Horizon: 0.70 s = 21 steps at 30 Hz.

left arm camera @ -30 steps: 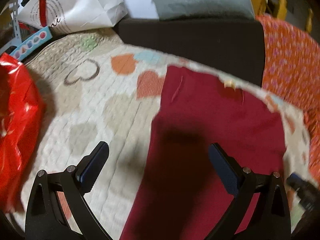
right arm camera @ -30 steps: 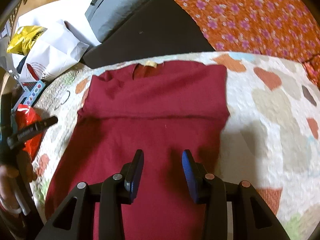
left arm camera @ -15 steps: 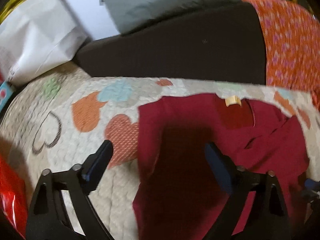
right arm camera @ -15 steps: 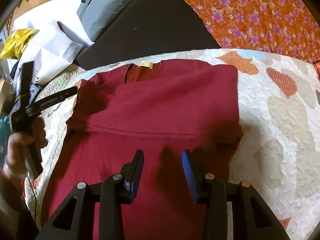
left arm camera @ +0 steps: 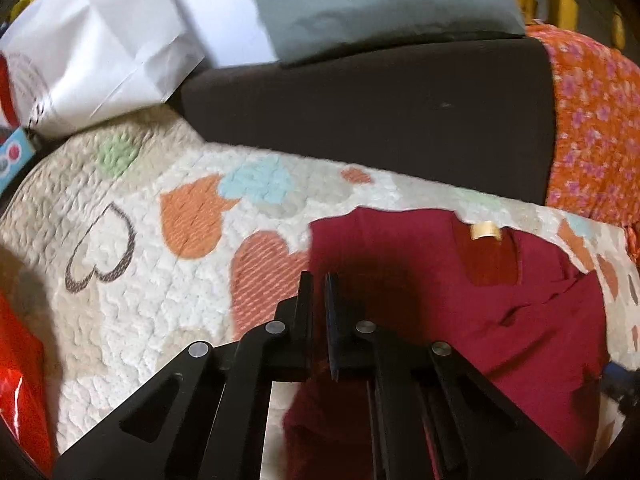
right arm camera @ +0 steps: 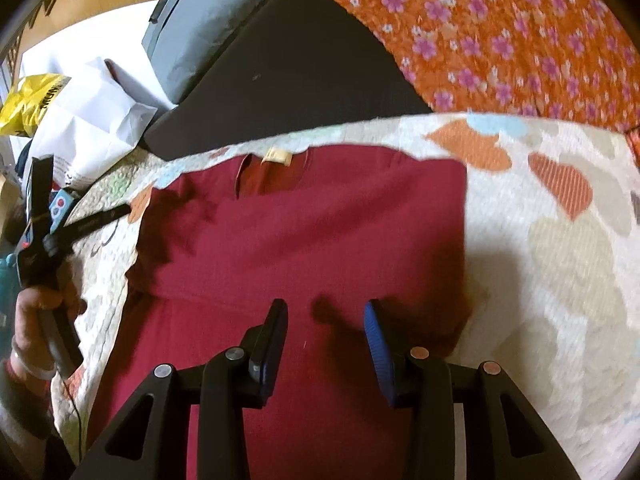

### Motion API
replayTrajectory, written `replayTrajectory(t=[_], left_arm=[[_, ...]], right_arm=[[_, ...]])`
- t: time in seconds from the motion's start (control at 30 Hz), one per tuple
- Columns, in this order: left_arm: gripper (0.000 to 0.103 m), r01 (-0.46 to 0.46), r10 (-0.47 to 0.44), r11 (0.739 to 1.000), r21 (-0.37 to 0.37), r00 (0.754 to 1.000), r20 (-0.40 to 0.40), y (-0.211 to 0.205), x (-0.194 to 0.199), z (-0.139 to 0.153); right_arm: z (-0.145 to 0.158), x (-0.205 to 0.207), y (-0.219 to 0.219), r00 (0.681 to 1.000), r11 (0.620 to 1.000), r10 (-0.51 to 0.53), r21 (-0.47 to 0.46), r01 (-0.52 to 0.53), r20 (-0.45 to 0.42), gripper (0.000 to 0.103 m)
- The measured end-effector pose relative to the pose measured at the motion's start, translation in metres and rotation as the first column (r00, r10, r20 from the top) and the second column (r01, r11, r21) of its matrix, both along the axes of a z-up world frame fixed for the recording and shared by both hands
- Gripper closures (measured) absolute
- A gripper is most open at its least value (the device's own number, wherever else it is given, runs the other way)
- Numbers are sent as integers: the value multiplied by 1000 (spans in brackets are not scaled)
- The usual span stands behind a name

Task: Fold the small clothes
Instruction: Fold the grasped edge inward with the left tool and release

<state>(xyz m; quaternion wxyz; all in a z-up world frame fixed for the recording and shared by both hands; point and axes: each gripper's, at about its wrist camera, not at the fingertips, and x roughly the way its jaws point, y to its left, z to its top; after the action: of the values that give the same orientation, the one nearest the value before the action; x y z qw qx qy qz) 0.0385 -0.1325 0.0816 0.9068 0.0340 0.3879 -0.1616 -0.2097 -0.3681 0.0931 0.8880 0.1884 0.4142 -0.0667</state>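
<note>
Left wrist view, left to right: a red bag [left arm camera: 20, 380] is lying at the near left edge and a white paper bag [left arm camera: 100, 48] is standing at the far left; a quilt [left arm camera: 140, 300] printed with hearts is covering the working surface; the left gripper [left arm camera: 318, 276] is pointing down at the left edge of a dark red shirt [left arm camera: 500, 320]. Its jaws have just been closing and are now standing clenched together. Whether any cloth is caught between them cannot be told. The shirt is lying on the quilt with its neck label [left arm camera: 485, 231] at the far side, a dark cushion [left arm camera: 380, 112] and a grey pillow [left arm camera: 380, 4] are lying beyond it, and an orange flowered cloth [left arm camera: 592, 128] is filling the far right. Right wrist view, left to right: a hand [right arm camera: 36, 312] is holding the left gripper's handle at the left edge, the gripper's tip reaching towards the shirt's far left corner; the shirt is spreading across the middle, with its upper part folded over; the right gripper [right arm camera: 326, 308] is hovering over the shirt's middle, jaws partly apart and gripping nothing; bare quilt is showing to the right.
</note>
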Motion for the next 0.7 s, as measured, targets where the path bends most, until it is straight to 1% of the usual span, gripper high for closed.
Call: replayTrajectory(t=[0.1,0.17,0.2,0.23,0.27,0.3,0.33,0.43,0.47,0.5,0.53,0.57,0.6,0.63,0.7], left_arm=[[98,37,-41,997,-66,997,-61,3,4,-4],[94,45,-52,996,-82,996,-77,0,4,-5],[84,56,-63,995,-84,995,-80,-4,3,-7],[73,65,-72,994,-84,994,-79,-7,2,-7],[66,75,-81,994,-82,994,-76,-10,1,-9],[53,86,-92,993,-77,993,-72,-14,0,-10],[49,95,-99,994,-63,993,-68,-18,-1,-13],[49,114,-115,993,-18,991,-72,-30,-1,-24],[49,119,-120,993,-14,990,-76,-32,0,-27],[54,125,-126,992,-16,989,-80,-33,0,-31],[72,125,-127,992,-25,989,-79,-33,-2,-32],[79,122,-124,992,-26,989,-78,-33,-3,-31],[88,121,-122,992,-25,990,-72,-32,-4,-28],[93,120,-122,992,-31,991,-57,-30,-6,-23],[94,104,-105,994,-35,994,-15,-25,-9,-10]], right_arm=[[8,1,0,1000,1000,7,4,-7,30,64],[7,-1,2,999,1000,7,18,-8,33,61],[4,-2,3,1000,999,10,31,-11,25,61],[1,-3,5,1000,999,16,42,-17,16,61],[-1,-3,6,1000,999,23,48,-24,10,61],[-3,-4,7,1000,998,30,49,-30,5,61],[-4,-4,9,999,998,32,46,-32,0,61],[-7,-5,9,1000,998,27,62,-27,-7,61],[-7,-6,9,1000,997,28,67,-28,-6,61],[-7,-7,9,1000,997,31,67,-31,-4,61],[-7,-8,10,999,998,35,58,-35,-4,61],[-7,-8,10,999,998,36,52,-36,-6,61],[-7,-8,10,999,998,33,46,-33,-10,61],[-8,-6,8,1000,999,29,46,-28,-12,61],[-5,-1,5,1000,999,20,38,-19,-11,61]])
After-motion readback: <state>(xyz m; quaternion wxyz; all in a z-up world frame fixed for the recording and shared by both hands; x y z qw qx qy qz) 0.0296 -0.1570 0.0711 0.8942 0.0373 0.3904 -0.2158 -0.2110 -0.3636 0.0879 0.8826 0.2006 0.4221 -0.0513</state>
